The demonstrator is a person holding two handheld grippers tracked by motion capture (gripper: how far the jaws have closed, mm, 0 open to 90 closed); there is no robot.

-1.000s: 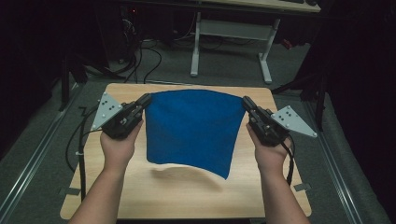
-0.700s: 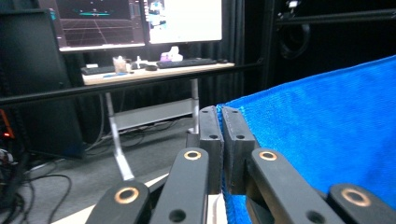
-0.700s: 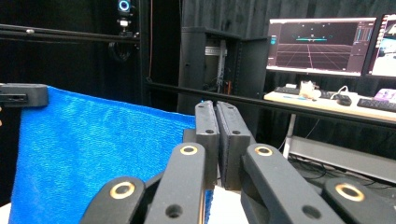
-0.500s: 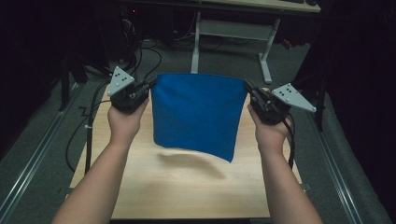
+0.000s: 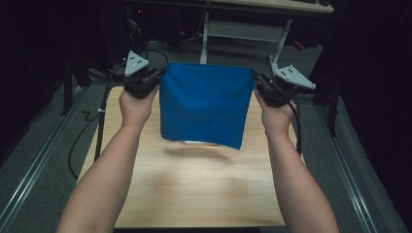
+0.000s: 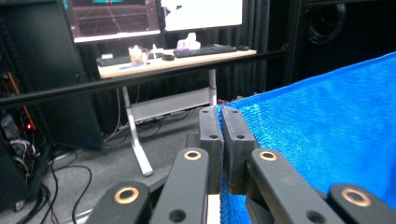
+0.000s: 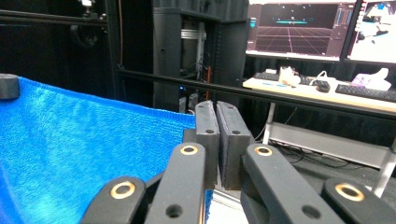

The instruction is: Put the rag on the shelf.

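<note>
1. The left tongs [image 5: 156, 77] and right tongs [image 5: 258, 83] each pinch a top corner of the blue cloth [image 5: 201, 104], jaws closed on the fabric.
2. The cloth hangs stretched between them above the table [image 5: 194, 194], its lower edge apparently clear of the wood.
3. The step looks like spreading; next, lowering it flat calls for even tension.
</note>
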